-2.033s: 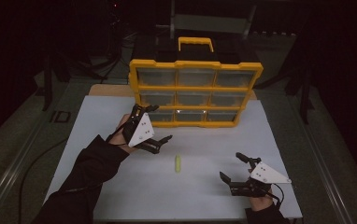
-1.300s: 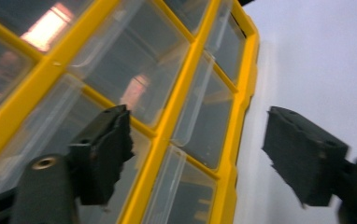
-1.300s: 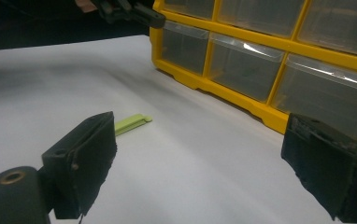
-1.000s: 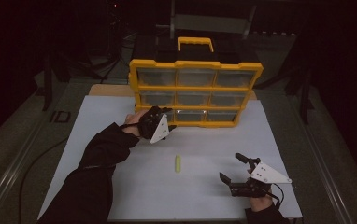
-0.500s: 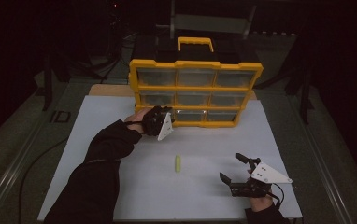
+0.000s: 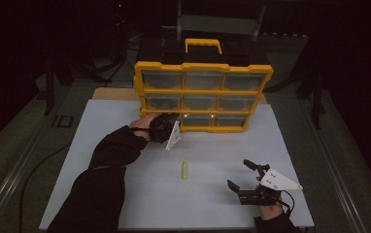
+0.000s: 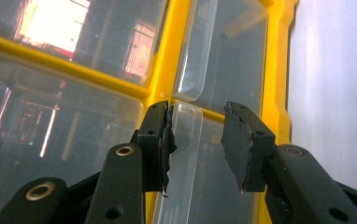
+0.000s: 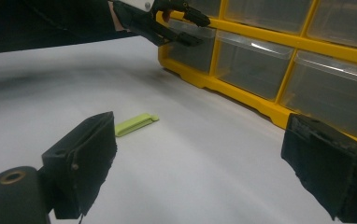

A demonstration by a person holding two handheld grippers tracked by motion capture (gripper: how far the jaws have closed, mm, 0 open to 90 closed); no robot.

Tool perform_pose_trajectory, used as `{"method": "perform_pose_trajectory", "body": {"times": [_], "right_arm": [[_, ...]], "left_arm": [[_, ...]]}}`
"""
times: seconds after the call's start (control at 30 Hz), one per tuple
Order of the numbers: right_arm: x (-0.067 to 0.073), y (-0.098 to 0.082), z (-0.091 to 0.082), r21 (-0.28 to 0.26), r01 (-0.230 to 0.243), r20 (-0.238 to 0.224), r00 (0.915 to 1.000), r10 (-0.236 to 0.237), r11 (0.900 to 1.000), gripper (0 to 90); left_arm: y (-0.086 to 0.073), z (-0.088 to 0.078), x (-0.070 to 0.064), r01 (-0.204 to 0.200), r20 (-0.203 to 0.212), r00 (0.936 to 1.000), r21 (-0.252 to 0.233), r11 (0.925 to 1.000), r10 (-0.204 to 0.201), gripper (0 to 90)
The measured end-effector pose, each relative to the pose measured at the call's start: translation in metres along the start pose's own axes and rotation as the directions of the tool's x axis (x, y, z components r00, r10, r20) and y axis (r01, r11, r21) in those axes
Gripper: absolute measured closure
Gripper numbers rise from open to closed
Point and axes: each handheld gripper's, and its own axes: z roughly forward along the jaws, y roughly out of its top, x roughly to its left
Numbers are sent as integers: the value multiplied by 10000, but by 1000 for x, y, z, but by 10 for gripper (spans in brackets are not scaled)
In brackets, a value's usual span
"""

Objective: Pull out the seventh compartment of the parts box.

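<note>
A yellow organiser (image 6: 203,90) with clear drawers stands upright at the back of the white mat (image 6: 125,194). My left gripper (image 6: 175,120) reaches its bottom-left drawer (image 6: 166,118). In the left gripper view the jaws (image 7: 196,135) straddle that drawer's clear pull lip (image 7: 188,140). They have just been closing, and a gap remains on the right side. A small green clip (image 6: 185,170) lies flat on the mat's middle. My right gripper (image 6: 238,174) rests open near the front right, with the clip (image 8: 134,123) ahead to its left and the left gripper (image 8: 186,23) beyond.
Behind the organiser (image 8: 279,70) sits a dark case with a yellow carry handle (image 6: 203,46). The mat's front edge runs just below the right hand. Dark floor and rails flank the table on both sides.
The left hand went from the open mat up to the organiser's bottom-left drawer, and its jaws narrowed around the drawer lip. The right gripper and the green clip stayed put.
</note>
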Motion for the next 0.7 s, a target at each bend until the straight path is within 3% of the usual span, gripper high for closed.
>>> {"method": "perform_pose_trajectory", "body": {"times": [0.07,0.17,0.2,0.37,0.6,0.7], "right_arm": [[0,0,1,6,-27,-20,10000,27,10000,105],[1,0,1,23,-65,-44,10000,65,10000,105],[1,0,1,30,-51,-47,10000,51,10000,105],[3,1,3,69,-3,-79,10000,3,10000,105],[3,1,3,87,-3,-105,9999,4,10000,105],[2,0,2,66,-15,-118,9999,15,10000,106]], "left_arm": [[2,0,1,-103,107,9999,157,9998,101,612],[3,0,0,-615,38,9981,300,9977,614,612],[4,1,0,-471,49,9989,309,9984,469,613],[9,5,-2,-494,-91,9987,564,9972,500,658],[7,5,0,-403,-193,9990,467,9981,412,734],[7,4,2,-345,-39,9994,431,9985,347,739]]}}
